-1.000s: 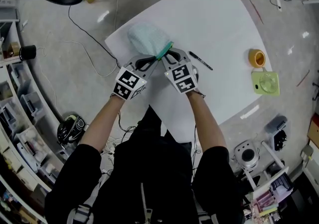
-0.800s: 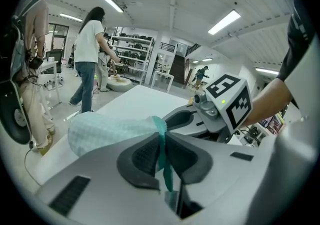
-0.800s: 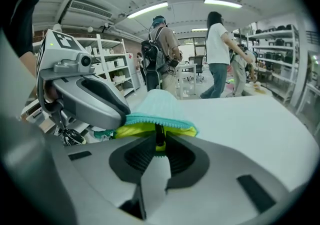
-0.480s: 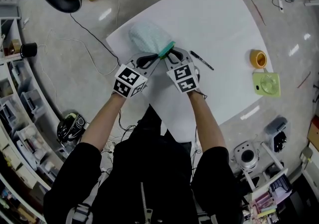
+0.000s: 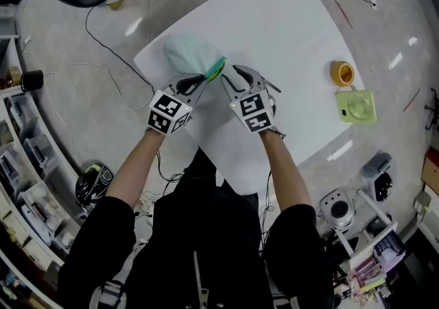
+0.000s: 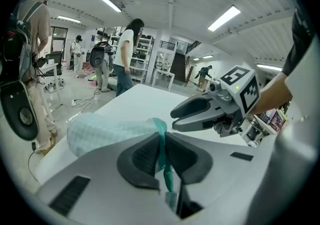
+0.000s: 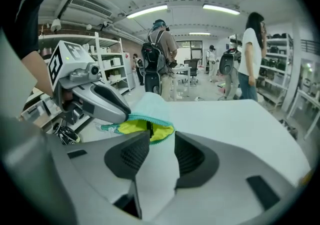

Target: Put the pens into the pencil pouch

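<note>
Left gripper view shows your left gripper [image 6: 162,144] with its fingers pinched shut on the teal zipper edge of the pencil pouch [image 6: 107,131], which lies on the white table [image 5: 295,26] at eleven o'clock from your hands. Your right gripper [image 7: 161,144] has just been opening its fingers. They stand apart with nothing between them, the pouch's yellow mouth just ahead and a black pen [image 5: 273,86] at three o'clock.

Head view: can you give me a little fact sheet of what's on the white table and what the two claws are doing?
Table: white
Pencil pouch: pale teal, mouth open, yellow lining
Left gripper: shut on the pouch's zipper edge
Right gripper: jaws have just been opening, nothing between them
Pen: on the table, outside the pouch
Also: orange cup, green gadget
</note>
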A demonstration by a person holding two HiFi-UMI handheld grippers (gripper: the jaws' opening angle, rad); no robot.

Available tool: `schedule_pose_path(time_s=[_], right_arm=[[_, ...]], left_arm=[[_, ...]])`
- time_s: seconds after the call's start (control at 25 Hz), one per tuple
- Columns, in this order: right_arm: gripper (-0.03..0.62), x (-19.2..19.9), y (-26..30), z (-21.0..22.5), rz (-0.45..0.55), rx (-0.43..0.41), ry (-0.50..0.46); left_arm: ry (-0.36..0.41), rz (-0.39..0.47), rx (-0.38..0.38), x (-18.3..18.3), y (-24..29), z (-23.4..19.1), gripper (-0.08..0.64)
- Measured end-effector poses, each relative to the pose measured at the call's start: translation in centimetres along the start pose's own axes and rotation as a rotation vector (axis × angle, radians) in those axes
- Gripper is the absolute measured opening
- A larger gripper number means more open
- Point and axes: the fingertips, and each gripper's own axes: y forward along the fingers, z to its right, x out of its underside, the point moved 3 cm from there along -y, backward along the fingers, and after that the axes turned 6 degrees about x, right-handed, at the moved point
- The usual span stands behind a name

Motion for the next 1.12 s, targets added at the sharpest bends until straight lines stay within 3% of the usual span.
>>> schedule_pose_path(time_s=[0.64, 1.12], right_arm=[[0.163, 5.8, -6.7, 5.9, -0.113, 0.129, -0.030], [0.163, 11.6, -7.6, 8.3, -0.238, 0.157, -0.001]], left_arm=[[0.014, -0.034, -0.020, 1.0, 0.3, 0.3, 0.049], [0.012, -0.047, -0.034, 1.5, 0.6, 0.2, 0.049]])
